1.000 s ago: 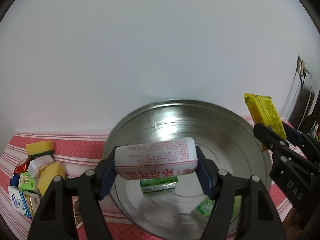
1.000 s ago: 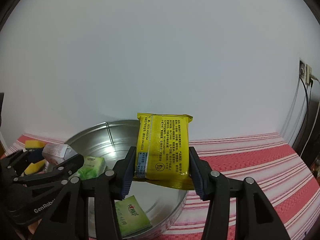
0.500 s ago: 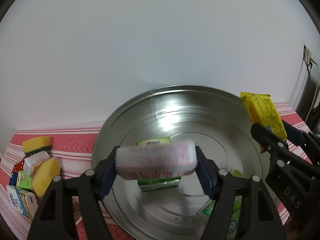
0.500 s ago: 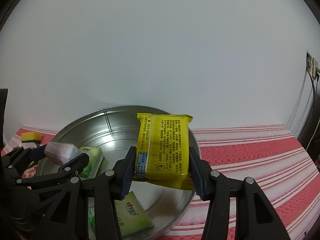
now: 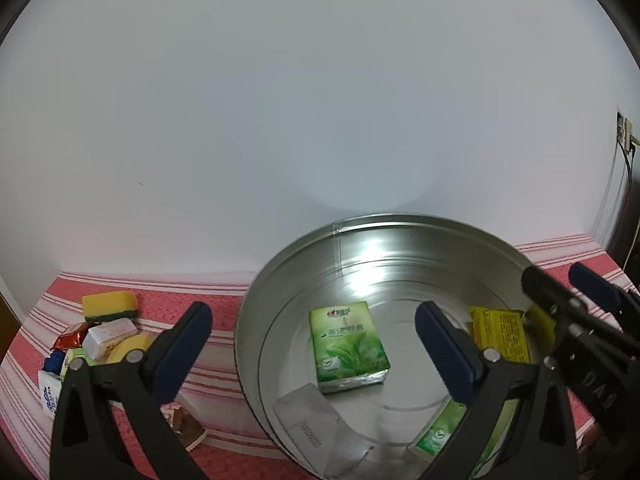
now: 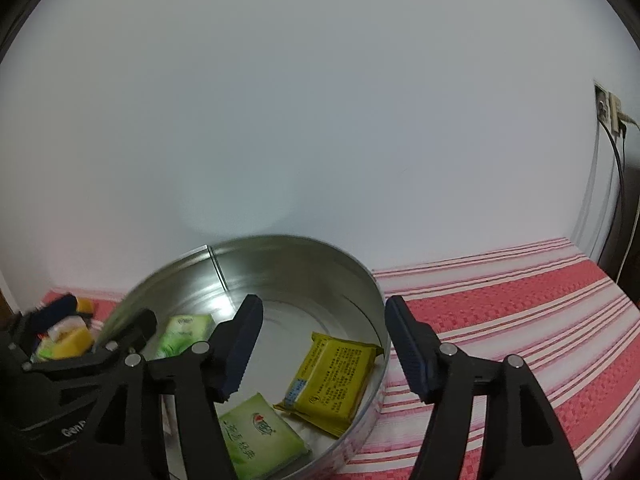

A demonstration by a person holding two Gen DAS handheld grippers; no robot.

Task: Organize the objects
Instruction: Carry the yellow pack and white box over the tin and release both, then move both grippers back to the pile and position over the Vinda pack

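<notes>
A round metal tub (image 5: 288, 292) (image 6: 360, 276) stands on the red striped cloth. My left gripper (image 5: 312, 344) is open and empty above its left rim. My right gripper (image 6: 324, 340) is open and empty above its right rim. In the tub lie a green tissue pack (image 5: 346, 344) (image 6: 184, 332), a second green pack (image 6: 260, 436) (image 5: 440, 432), the yellow packet (image 6: 336, 380) (image 5: 502, 334) and the pale white packet (image 5: 316, 428), which looks blurred.
A heap of small items lies on the cloth left of the tub: a yellow sponge (image 5: 110, 306), a white box (image 5: 108, 332), a red wrapper (image 5: 72, 336) and others. A wall socket with cables (image 6: 608, 112) is at the right. The white wall is close behind.
Both grippers have opened. The white packet has dropped from the left gripper into the tub, and the yellow packet has dropped from the right gripper into the tub.
</notes>
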